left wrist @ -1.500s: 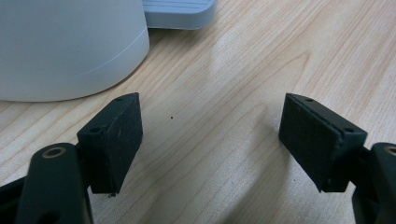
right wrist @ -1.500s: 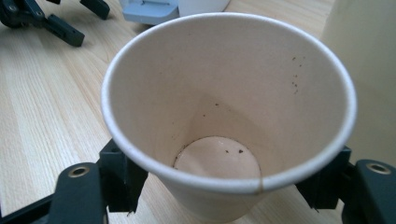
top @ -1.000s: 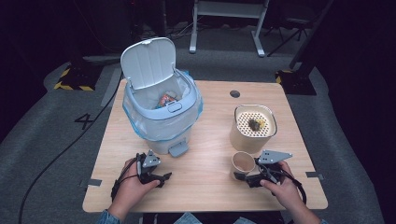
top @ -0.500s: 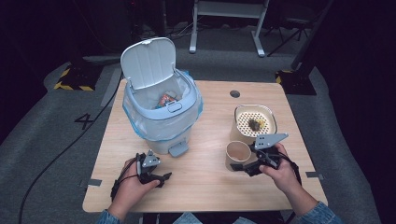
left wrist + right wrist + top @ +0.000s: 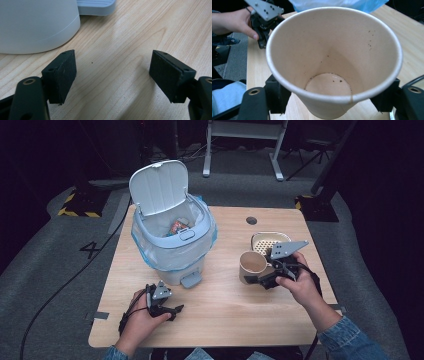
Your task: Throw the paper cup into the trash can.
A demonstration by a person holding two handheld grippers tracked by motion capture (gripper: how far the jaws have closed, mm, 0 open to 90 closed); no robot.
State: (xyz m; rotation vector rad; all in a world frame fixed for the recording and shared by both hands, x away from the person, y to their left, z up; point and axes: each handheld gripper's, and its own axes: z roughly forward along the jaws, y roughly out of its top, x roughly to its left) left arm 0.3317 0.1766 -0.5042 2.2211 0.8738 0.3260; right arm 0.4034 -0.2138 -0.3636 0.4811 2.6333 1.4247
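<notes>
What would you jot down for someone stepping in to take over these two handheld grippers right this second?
Right gripper: shut on the paper cup, held off the table; a few dark specks inside, otherwise empty.
Left gripper: open, nothing between the jaws, resting on the table by the bin's pedal.
Bin: lid up, bag-lined, some rubbish already inside.
Perforated bowl: behind the cup, at the table's right.
Done: cup gripped and lifted.
Left, probably: carry the cup across to the open bin and let go.
</notes>
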